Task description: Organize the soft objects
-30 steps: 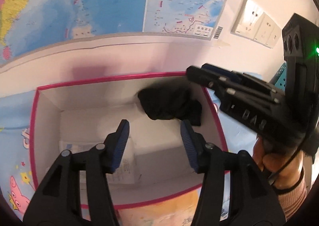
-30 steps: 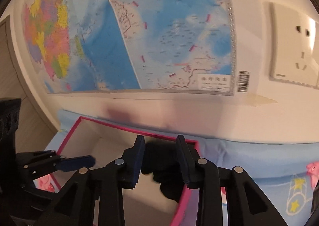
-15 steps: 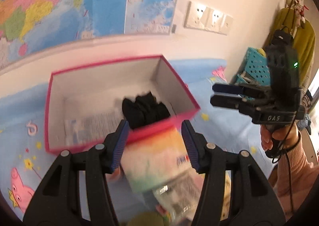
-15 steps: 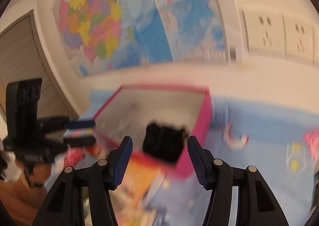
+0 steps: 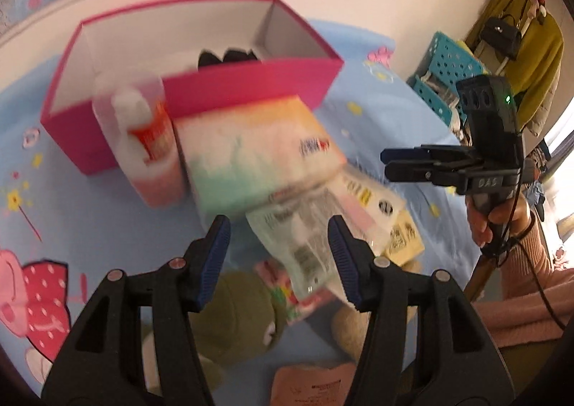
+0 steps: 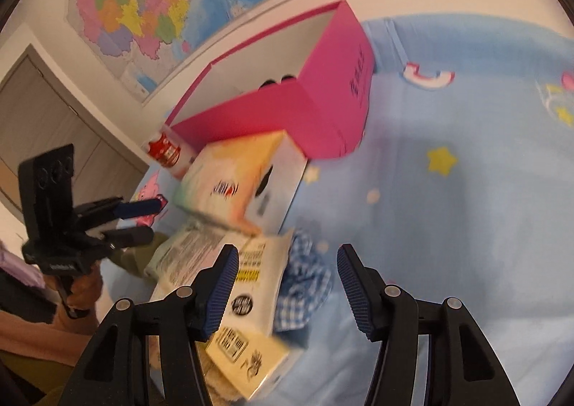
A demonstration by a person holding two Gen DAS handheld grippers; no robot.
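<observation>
An open pink box (image 5: 247, 90) stands on the blue bed sheet with a black soft item (image 5: 226, 56) lying inside, also seen as the black item (image 6: 276, 81) over the box's (image 6: 323, 108) near wall. My left gripper (image 5: 280, 248) is open above a clear plastic packet (image 5: 297, 244) and a green plush (image 5: 236, 312). My right gripper (image 6: 287, 262) is open over a blue checked cloth (image 6: 305, 277) beside a yellow tissue pack (image 6: 251, 352). Each gripper shows in the other's view: the right gripper (image 5: 405, 162) and the left gripper (image 6: 140, 219). Neither holds anything.
A rainbow tissue box (image 5: 251, 158) and a red-labelled bottle (image 5: 147, 144) lean against the pink box's front. A brown plush (image 5: 348, 330) and a pink packet (image 5: 308, 384) lie near the bottom edge. A teal basket (image 5: 448, 76) stands at the right. The blue sheet (image 6: 448, 226) stretches rightward.
The right gripper let go of the black item, which now lies in the box, and its jaws widened. Both grippers pulled back from the box and sank over the pile in front.
</observation>
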